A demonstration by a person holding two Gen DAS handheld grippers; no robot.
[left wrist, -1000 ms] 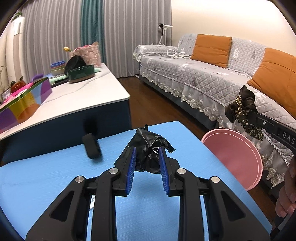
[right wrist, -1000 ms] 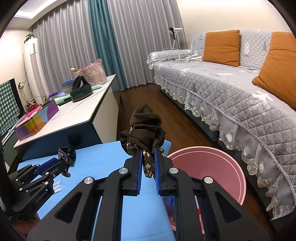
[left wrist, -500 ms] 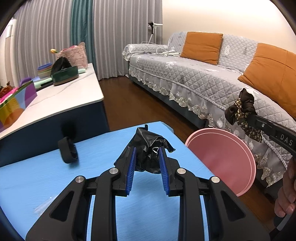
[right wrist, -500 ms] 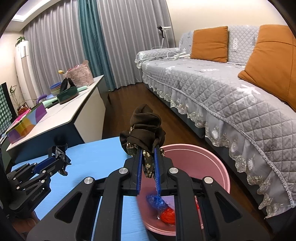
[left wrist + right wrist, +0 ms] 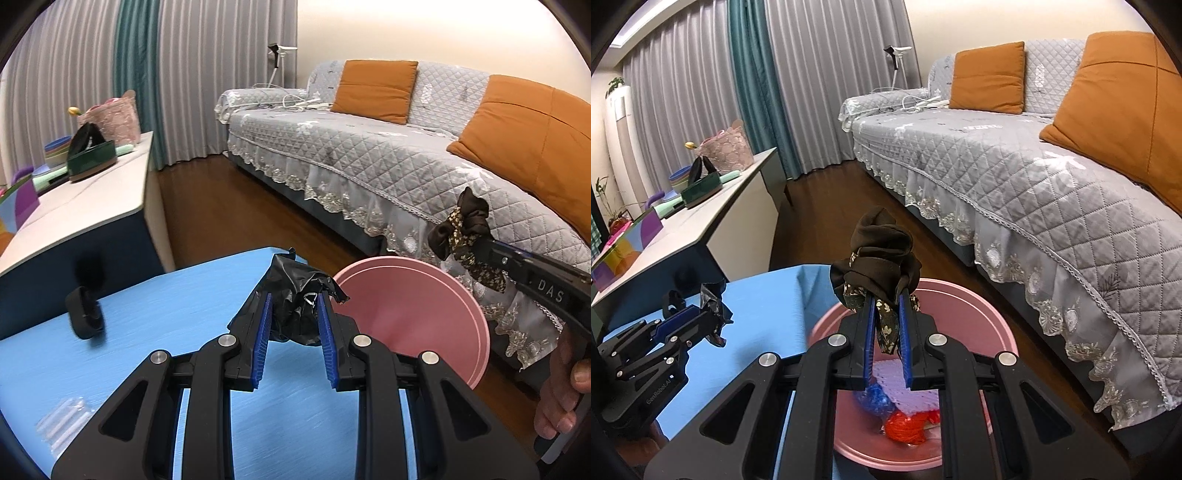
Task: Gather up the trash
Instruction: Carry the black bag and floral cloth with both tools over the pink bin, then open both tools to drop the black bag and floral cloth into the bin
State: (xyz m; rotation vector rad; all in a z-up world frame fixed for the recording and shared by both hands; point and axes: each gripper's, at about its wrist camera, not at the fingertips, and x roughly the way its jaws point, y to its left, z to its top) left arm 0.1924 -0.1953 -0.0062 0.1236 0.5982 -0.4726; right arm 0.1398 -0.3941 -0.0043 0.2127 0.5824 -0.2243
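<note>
While over bin (image 5: pixel 993 306), scrunchie (image 5: pixel 879 254) (brown) between tongs (image 5: pixel 886 306)

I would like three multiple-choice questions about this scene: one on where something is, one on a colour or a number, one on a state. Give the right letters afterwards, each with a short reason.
1. Where is the pink bin?
A. on the sofa
B. on the floor beside the blue table
C. on the white counter

2. How many orange cushions lie on the sofa?
A. one
B. two
C. four

3. What is the state of the right gripper?
A. open and empty
B. shut on the dark scrunchie
C. shut on a bottle

Answers:
1 B: the right wrist view shows the bin below the table's edge, between table and sofa.
2 B: one orange cushion sits at the sofa's far end and another nearer.
3 B: its blue pads press the scrunchie's fabric from both sides.
</note>
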